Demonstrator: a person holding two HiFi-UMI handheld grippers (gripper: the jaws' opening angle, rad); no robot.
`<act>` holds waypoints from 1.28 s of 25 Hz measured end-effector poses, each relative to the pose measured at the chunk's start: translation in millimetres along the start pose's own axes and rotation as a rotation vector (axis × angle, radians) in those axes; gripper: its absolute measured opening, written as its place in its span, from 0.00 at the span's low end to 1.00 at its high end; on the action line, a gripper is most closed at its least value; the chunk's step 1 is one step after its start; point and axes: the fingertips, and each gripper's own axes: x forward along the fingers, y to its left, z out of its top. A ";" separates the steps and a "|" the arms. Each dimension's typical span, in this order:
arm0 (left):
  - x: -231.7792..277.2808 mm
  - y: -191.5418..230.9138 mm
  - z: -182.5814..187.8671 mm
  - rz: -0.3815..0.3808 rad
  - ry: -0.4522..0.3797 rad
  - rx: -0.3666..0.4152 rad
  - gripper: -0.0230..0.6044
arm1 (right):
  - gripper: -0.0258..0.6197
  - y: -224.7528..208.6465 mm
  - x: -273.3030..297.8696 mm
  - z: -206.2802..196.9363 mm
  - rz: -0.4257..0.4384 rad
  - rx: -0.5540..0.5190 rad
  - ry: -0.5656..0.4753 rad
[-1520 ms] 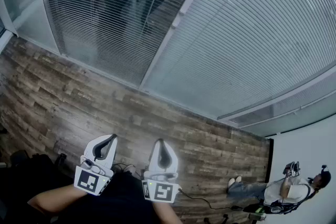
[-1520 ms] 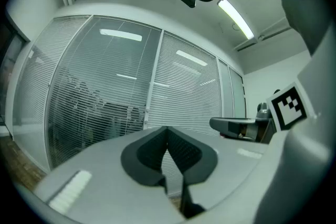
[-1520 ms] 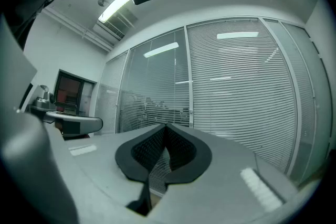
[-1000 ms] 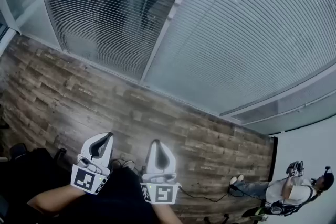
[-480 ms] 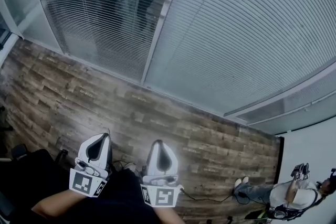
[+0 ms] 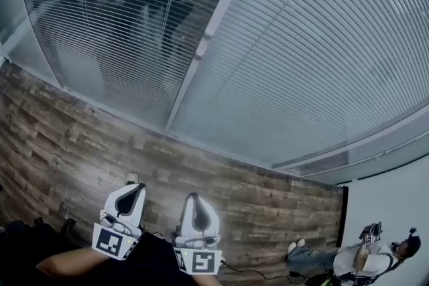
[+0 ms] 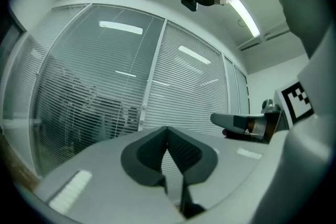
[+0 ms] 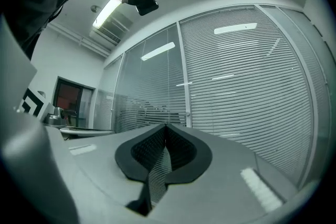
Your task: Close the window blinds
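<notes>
Left blinds (image 6: pixel 114 30) lowered, slats see-through, right blinds (image 6: pixel 322 57) slats shut

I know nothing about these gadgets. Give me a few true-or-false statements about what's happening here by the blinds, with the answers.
1. The left gripper and the right gripper are both shut and empty. True.
2. The left blind has open slats that you can see through. True.
3. The right gripper grips a cord. False: it holds nothing and touches no blind.
4. The floor is carpet. False: it is wood planks.
5. Another person shows at the lower right of the head view. True.
</notes>
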 end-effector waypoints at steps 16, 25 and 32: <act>135.5 117.6 32.4 -0.077 -0.039 -0.046 0.04 | 0.16 -59.2 197.2 -3.0 -0.176 -0.041 0.050; 173.9 120.3 37.8 0.022 -0.034 -0.021 0.04 | 0.21 -96.3 252.8 7.3 -0.103 -0.029 0.067; 184.4 113.9 38.5 0.123 -0.024 0.001 0.04 | 0.24 -116.6 296.3 10.5 -0.024 -0.036 0.073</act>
